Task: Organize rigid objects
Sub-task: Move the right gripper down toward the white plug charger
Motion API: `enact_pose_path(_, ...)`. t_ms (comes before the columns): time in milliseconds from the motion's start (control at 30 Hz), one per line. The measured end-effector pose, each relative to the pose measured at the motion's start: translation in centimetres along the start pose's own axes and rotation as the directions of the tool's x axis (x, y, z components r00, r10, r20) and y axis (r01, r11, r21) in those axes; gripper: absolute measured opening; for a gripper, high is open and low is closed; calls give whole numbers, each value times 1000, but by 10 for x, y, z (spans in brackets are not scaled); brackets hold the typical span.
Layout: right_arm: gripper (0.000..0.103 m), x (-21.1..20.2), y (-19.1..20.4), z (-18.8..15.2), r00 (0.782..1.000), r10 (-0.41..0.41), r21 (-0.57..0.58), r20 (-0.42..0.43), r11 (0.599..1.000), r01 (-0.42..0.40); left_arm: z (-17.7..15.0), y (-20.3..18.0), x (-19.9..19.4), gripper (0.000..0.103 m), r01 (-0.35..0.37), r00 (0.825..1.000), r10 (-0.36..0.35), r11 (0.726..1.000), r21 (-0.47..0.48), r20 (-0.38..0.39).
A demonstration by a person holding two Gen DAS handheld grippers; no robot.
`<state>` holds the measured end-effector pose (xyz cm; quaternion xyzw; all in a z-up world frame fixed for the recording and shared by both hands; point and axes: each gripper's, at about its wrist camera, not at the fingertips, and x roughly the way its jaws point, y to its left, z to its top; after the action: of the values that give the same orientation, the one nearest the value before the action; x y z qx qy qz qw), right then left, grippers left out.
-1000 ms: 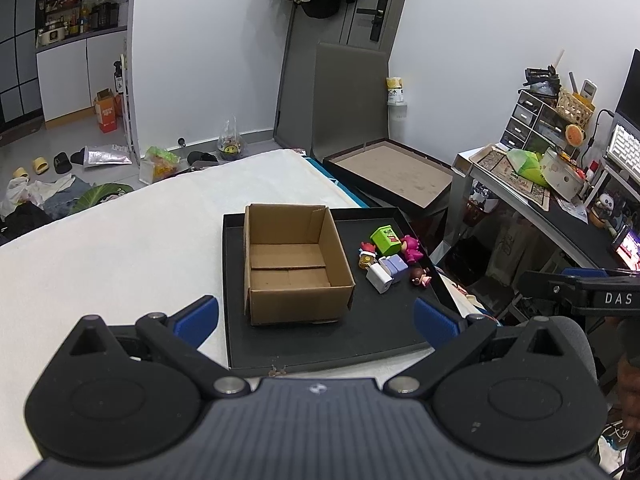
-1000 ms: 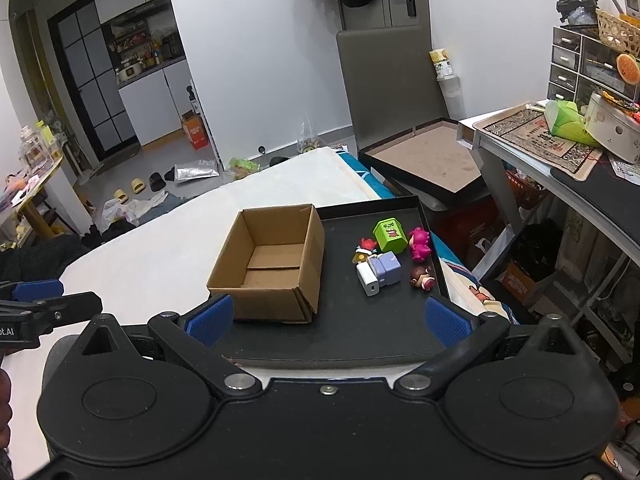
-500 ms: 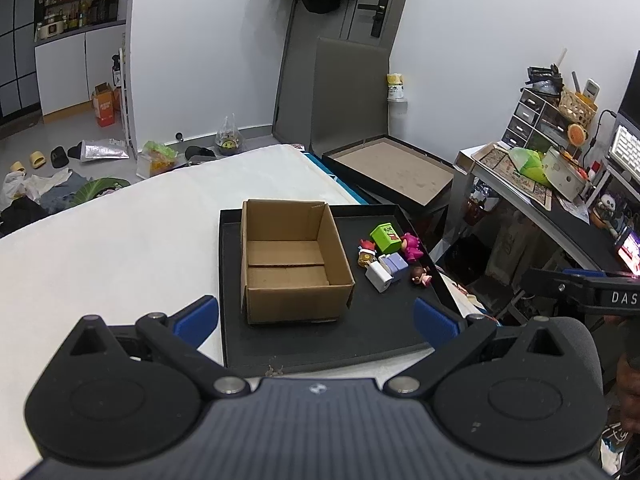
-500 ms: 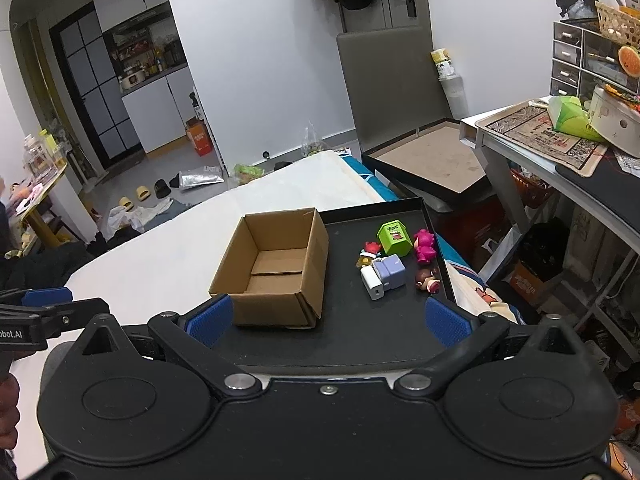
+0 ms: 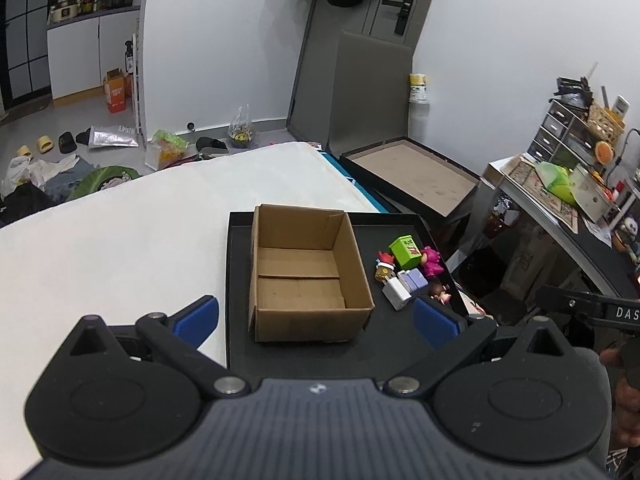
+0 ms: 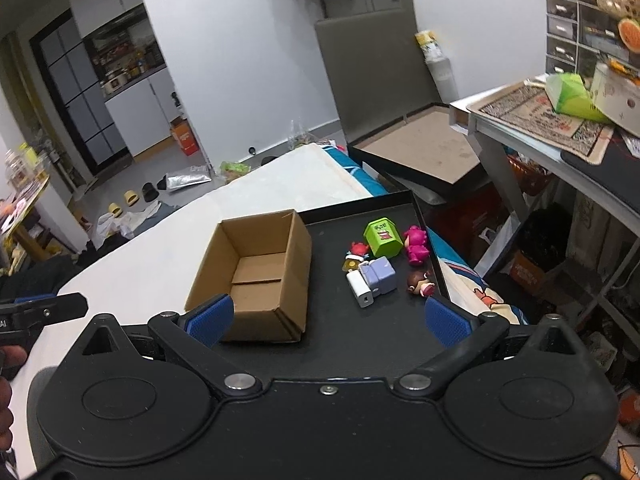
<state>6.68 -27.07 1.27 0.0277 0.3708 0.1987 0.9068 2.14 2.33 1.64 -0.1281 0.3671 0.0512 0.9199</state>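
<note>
A: Hard to make out much about the small toys at the right edge of the black tray (image 6: 360, 344). Blurred faces, tiny parts.

B: Agreed. Green cube (image 6: 383, 237) clear enough: boxy, glossy plastic, tilted. Magenta figure (image 6: 416, 245) just beside it, toward the tray's right rim. Brown-haired doll (image 6: 420, 282) lying near that same rim, features unreadable.

A: And the lilac block (image 6: 382, 274)?

B: Rounded, matte, touching a white block (image 6: 360, 290). Behind them a small red-topped figure (image 6: 356, 254), partly hidden.

A: Cardboard box (image 5: 304, 276) sitting on the tray's left half, open-topped, plain corrugated brown, bottom flaps meeting in a seam. Nothing visible inside.

B: Near wall cut off by the right claw (image 6: 326, 318) in that view. Blue ribbed pads spread wide, pinching nothing.

A: Same for the left claw (image 5: 316, 316): spread wide, nothing between the pads, hovering at the tray's near edge. Tray's near corners hidden under both black housings.

B: Tray resting on a white, soft-looking bed (image 5: 120, 248), at its right edge. Far end of the bed partly cut off from the right view.
</note>
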Motion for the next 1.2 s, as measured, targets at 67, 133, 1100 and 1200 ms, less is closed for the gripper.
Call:
enact_pose_path(67, 103, 6, -6, 3, 1000, 14, 15, -5, 1000, -13, 2, 3, 7, 103, 0, 1000, 0, 1000, -12, -7)
enact_pose_path(133, 103, 11, -9, 5, 1000, 13, 21, -6, 1000, -13, 4, 6, 15, 103, 1, 1000, -1, 1000, -27, -16)
enact_pose_path(1100, 69, 109, -58, 24, 980, -14, 133, -198, 990, 41, 26, 39, 134, 86, -31, 981, 5, 991, -130, -194)
enact_pose_path(1200, 67, 118, -58, 25, 975, -9, 133, -221, 990, 39, 26, 42, 147, 81, -33, 974, 2, 991, -132, -225)
